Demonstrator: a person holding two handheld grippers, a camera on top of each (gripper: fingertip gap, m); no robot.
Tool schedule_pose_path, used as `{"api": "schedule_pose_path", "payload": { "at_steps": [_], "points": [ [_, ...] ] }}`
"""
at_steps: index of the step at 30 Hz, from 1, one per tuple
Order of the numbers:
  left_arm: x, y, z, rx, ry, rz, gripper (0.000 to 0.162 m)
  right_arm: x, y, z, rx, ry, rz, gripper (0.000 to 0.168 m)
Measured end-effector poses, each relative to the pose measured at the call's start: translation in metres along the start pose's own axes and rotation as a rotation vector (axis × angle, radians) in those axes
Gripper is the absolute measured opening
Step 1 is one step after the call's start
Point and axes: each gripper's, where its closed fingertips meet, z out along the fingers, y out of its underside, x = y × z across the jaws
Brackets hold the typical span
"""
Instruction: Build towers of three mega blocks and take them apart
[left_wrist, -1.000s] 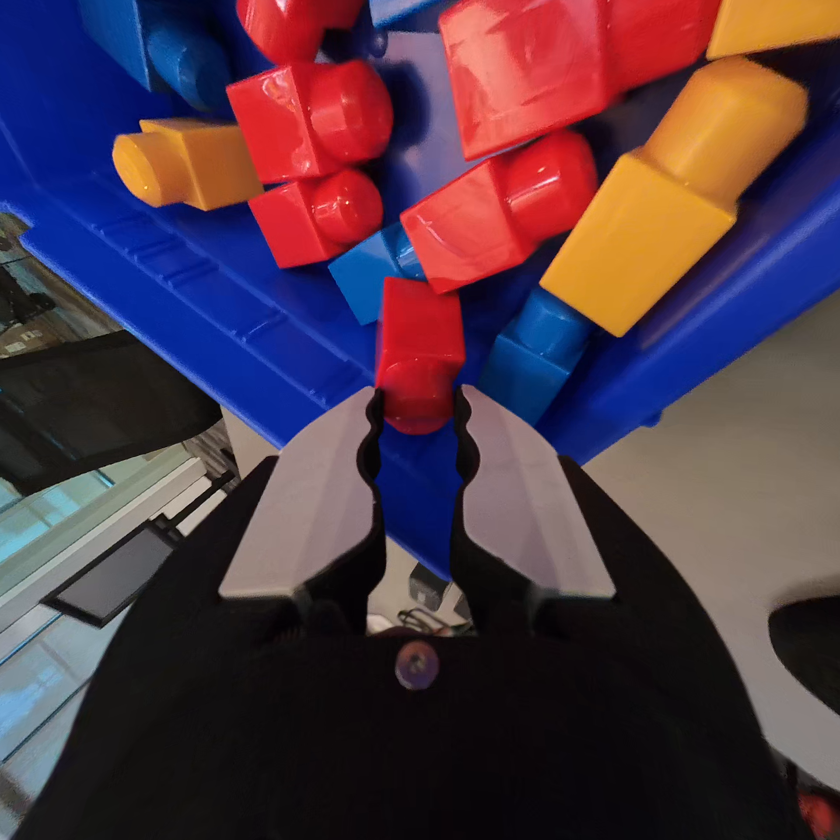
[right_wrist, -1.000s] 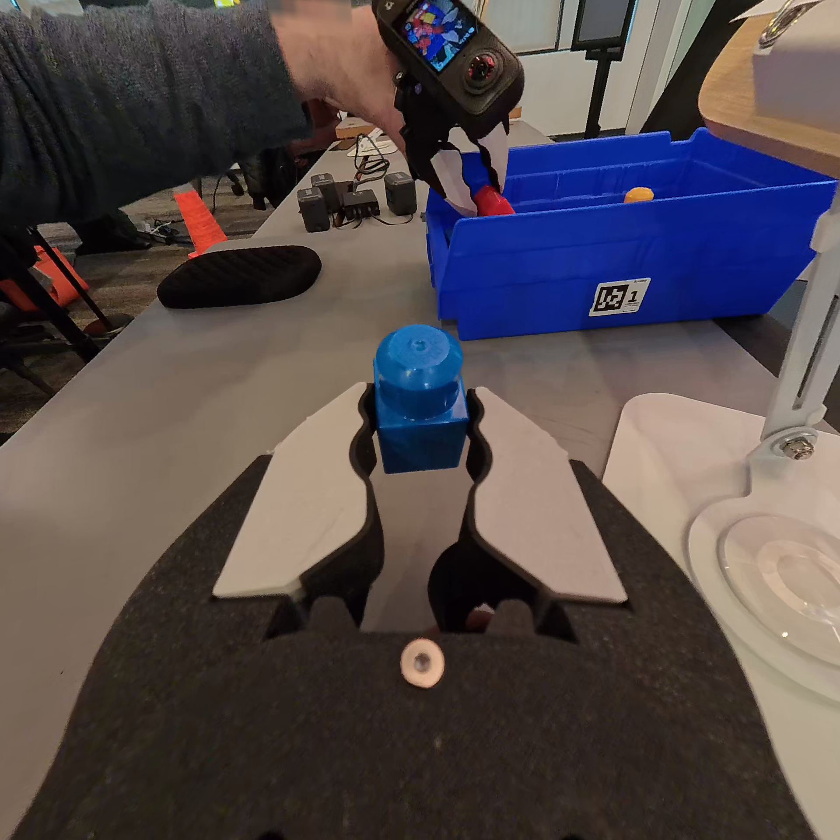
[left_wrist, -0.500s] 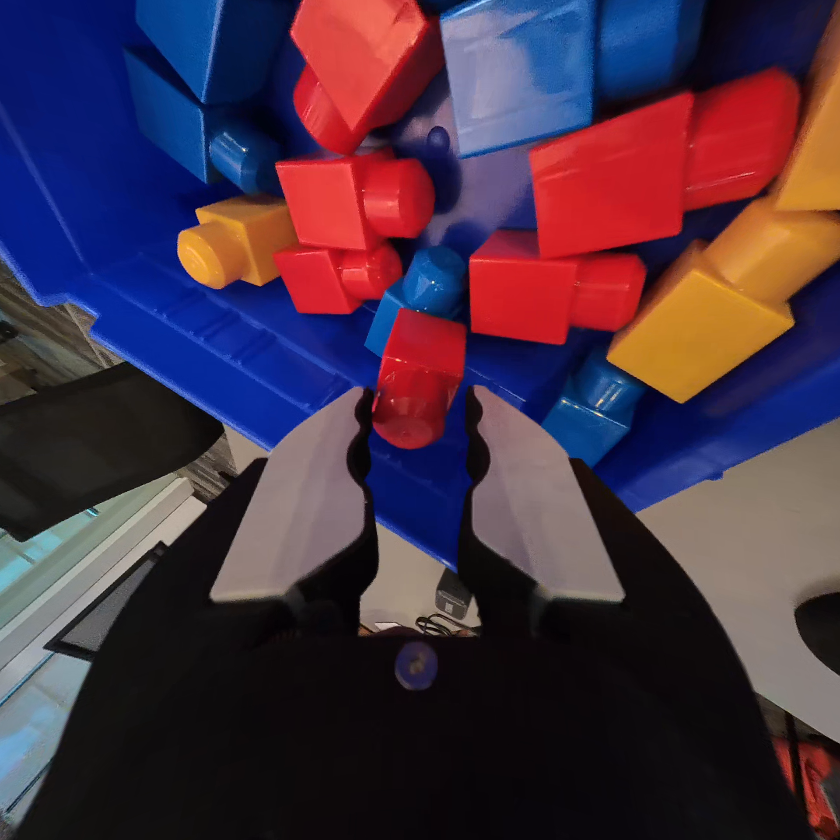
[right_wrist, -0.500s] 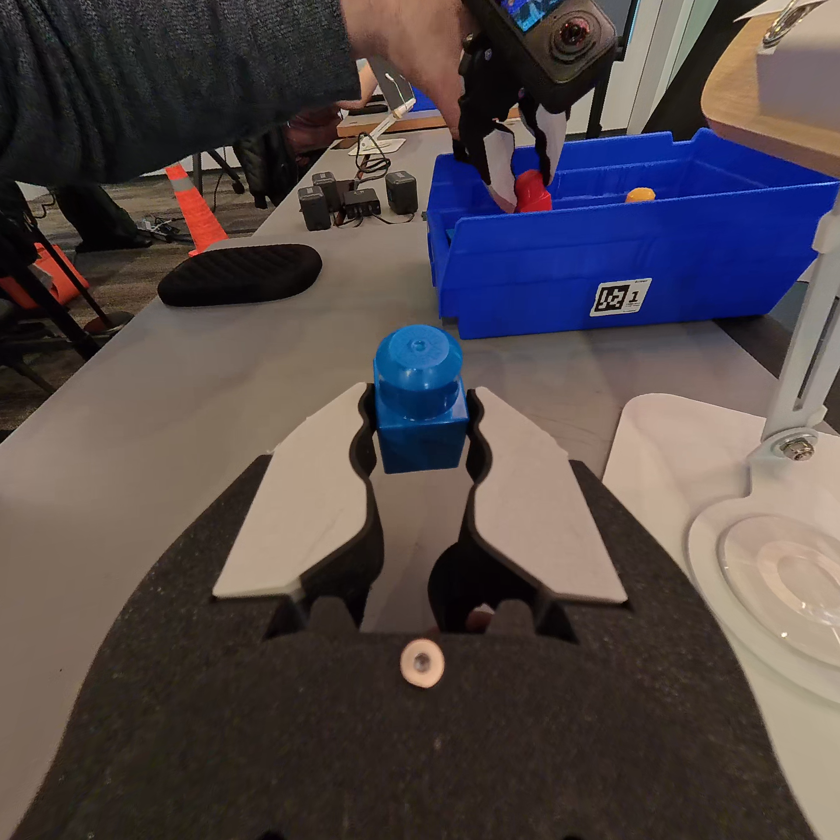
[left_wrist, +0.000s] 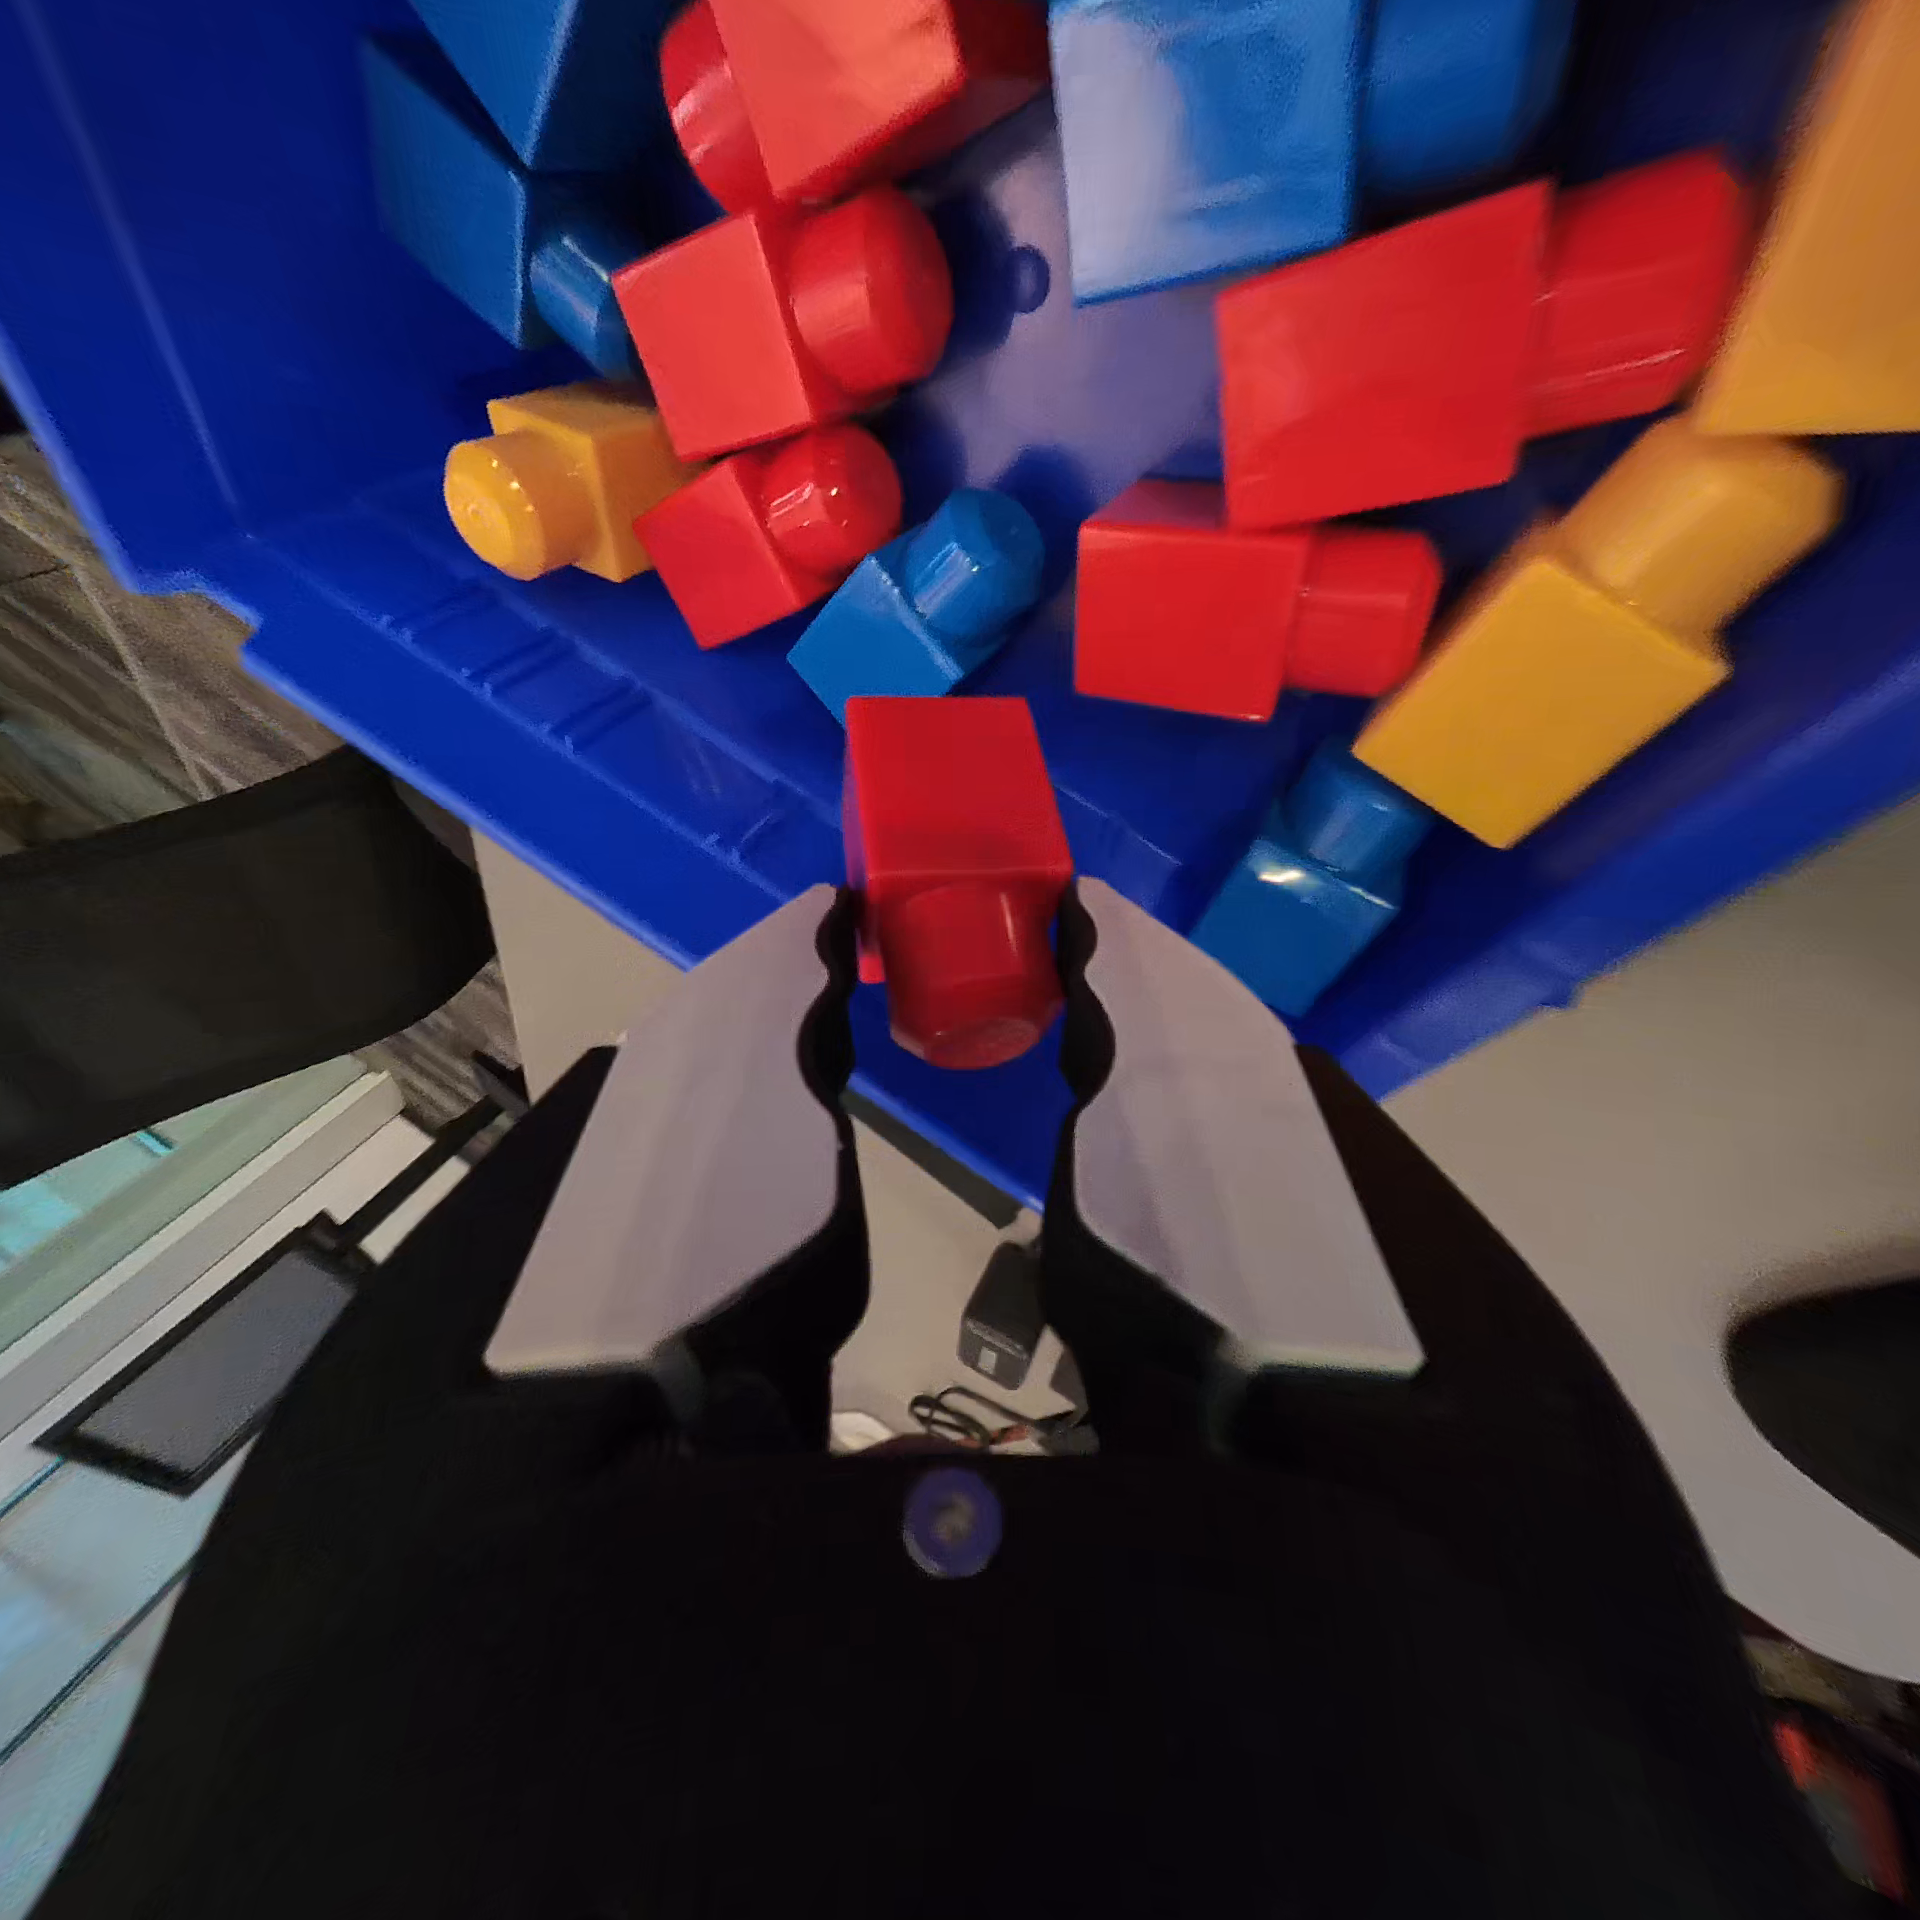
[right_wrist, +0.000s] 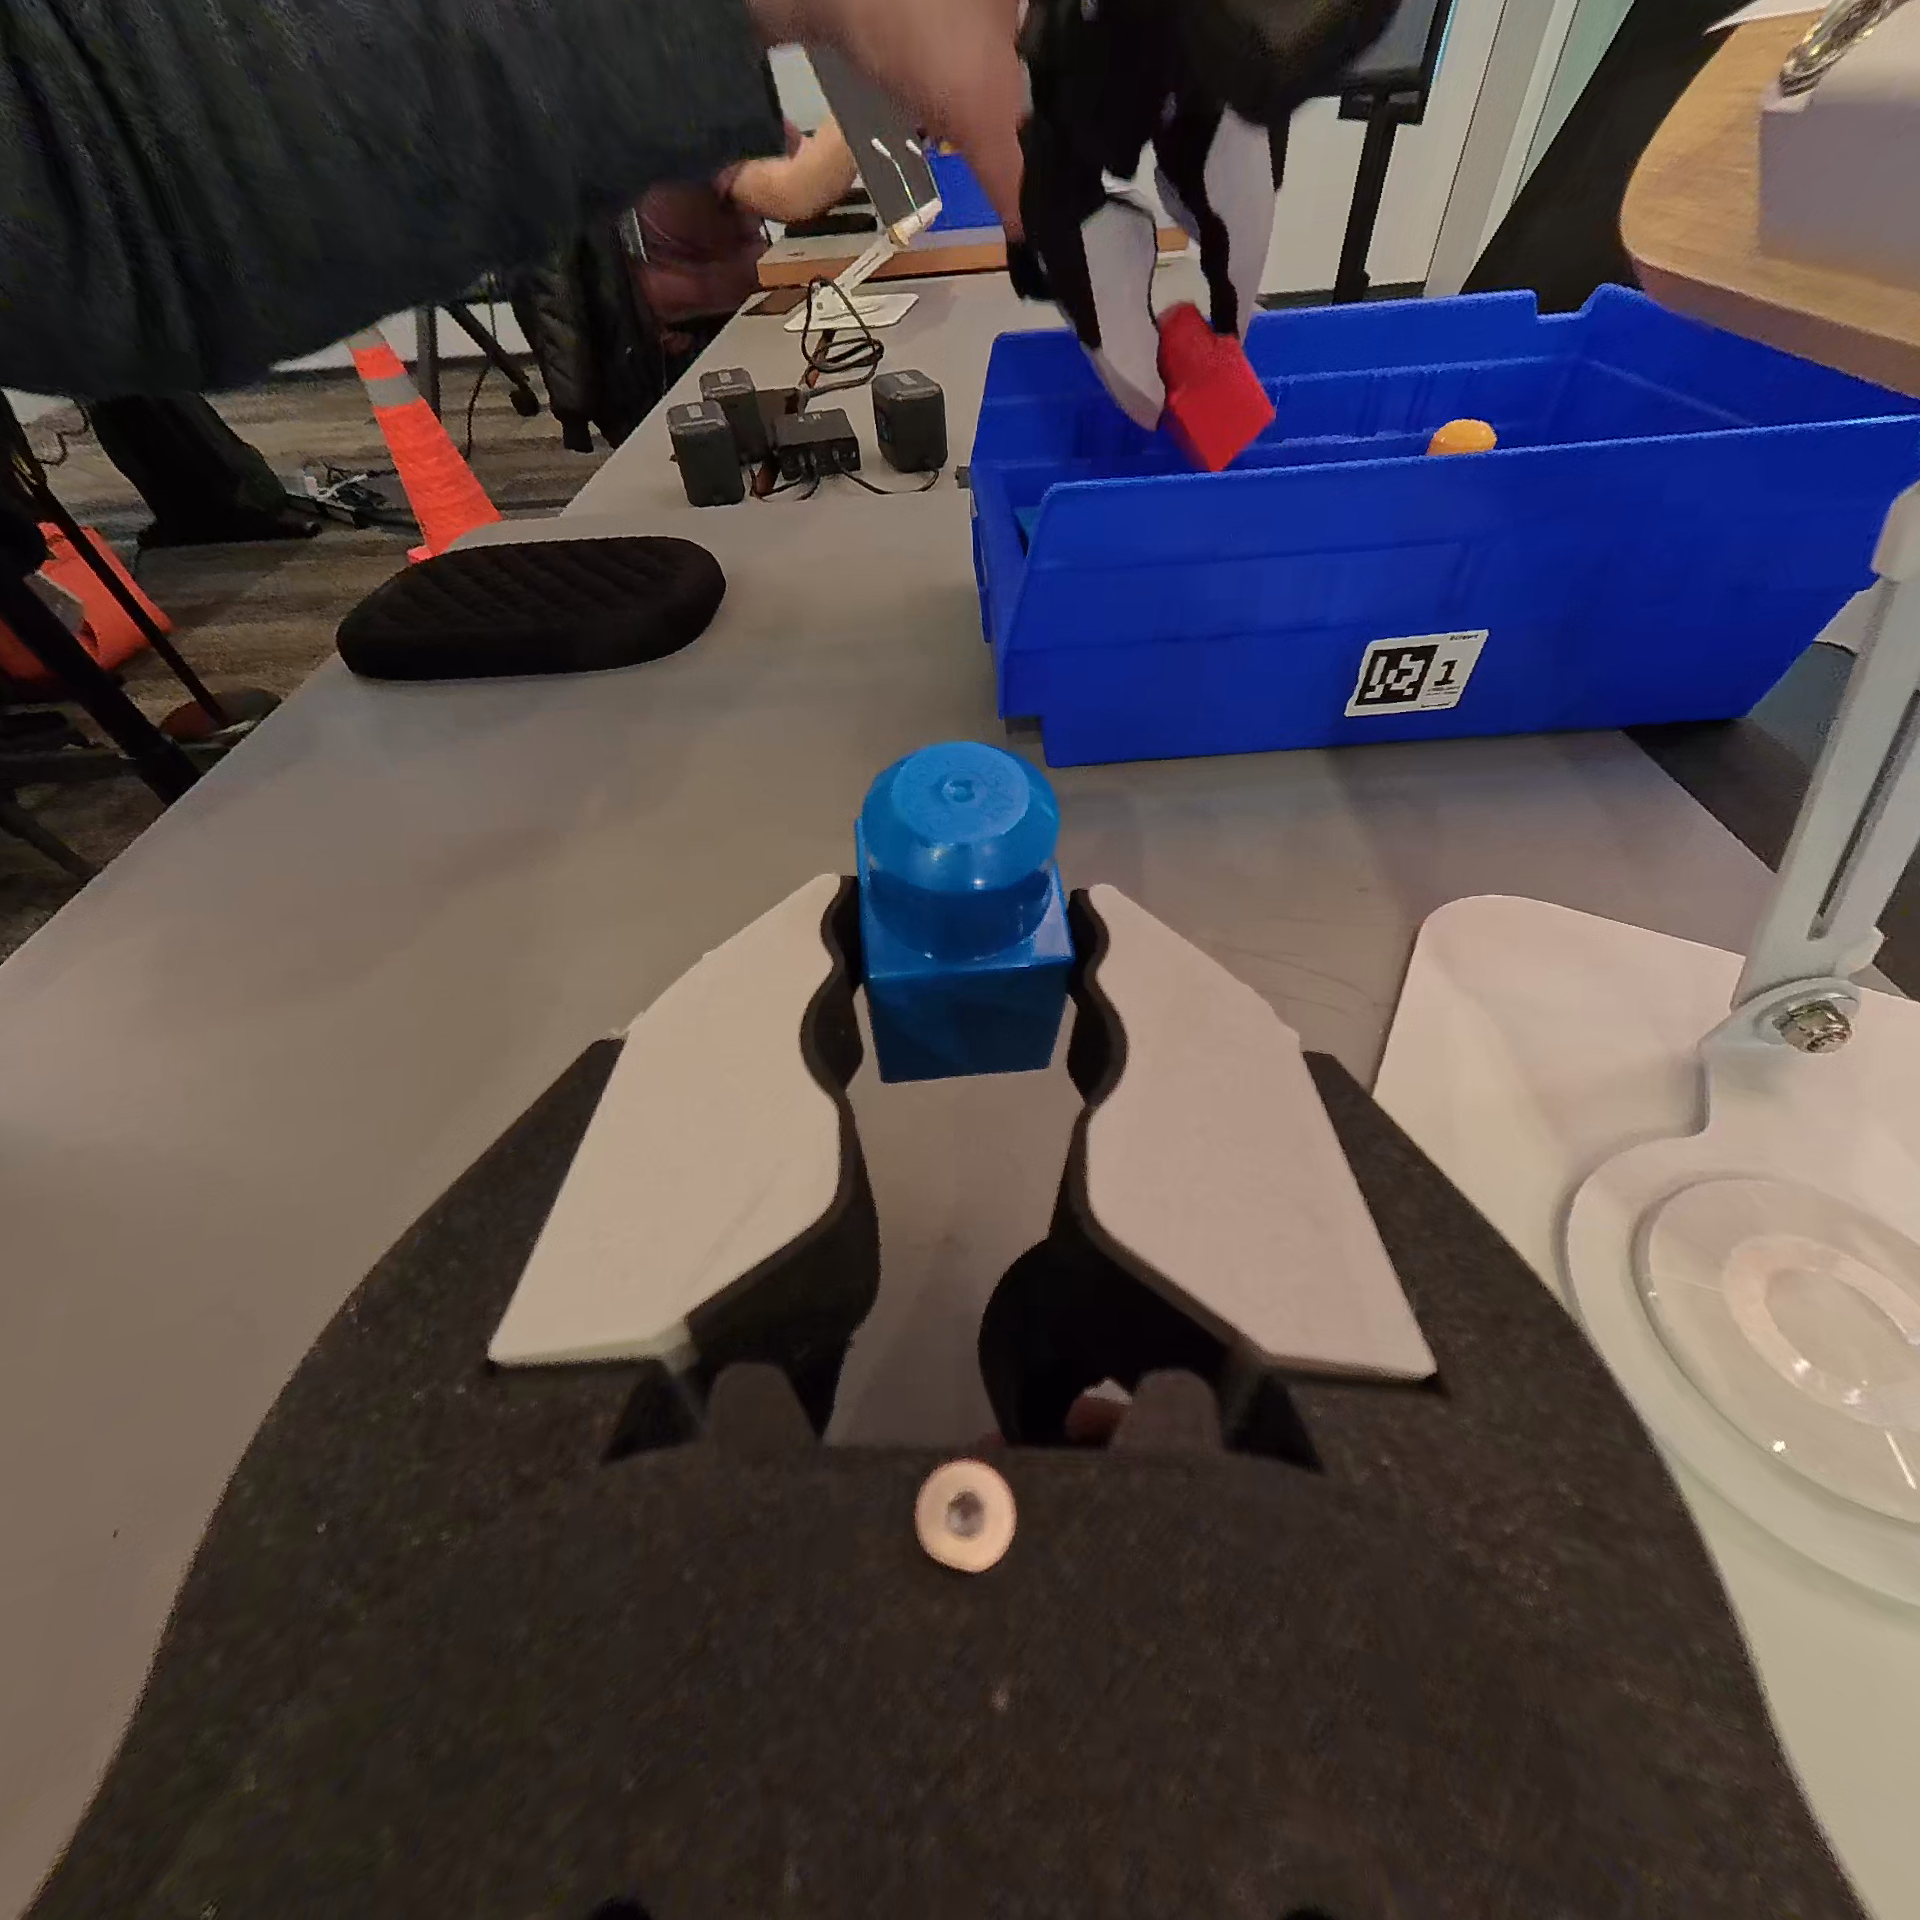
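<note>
Right now my left gripper (left_wrist: 956, 940) is clamping a red block (left_wrist: 951, 831) by its stud, holding it above the near rim of the blue bin (left_wrist: 540, 707), where red, blue and yellow blocks are lying loose. My right gripper (right_wrist: 961, 971) is squeezing a blue block (right_wrist: 961, 935), stud up, over the grey table (right_wrist: 468, 852), with the bin sitting beyond it and a black pad (right_wrist: 530, 608) lying off to the left.
</note>
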Motion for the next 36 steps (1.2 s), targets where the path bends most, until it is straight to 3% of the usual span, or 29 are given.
{"api": "schedule_pose_path", "payload": {
  "at_steps": [5, 15, 24, 36],
  "points": [
    [0.025, -0.027, -0.063, 0.114, 0.078, -0.01, 0.036, -0.002, 0.004, 0.004, -0.036, 0.022, -0.041, 0.037],
    [0.101, -0.13, -0.16, 0.328, 0.251, 0.086, 0.035, -0.009, 0.011, 0.01, -0.089, 0.036, -0.092, 0.037],
    [0.139, -0.184, -0.188, 0.385, 0.346, 0.173, 0.035, -0.01, 0.014, 0.01, -0.101, 0.037, -0.101, 0.037],
    [0.162, -0.203, -0.187, 0.318, 0.428, 0.217, 0.035, -0.009, 0.017, 0.013, -0.124, 0.041, -0.106, 0.037]
  ]
}}
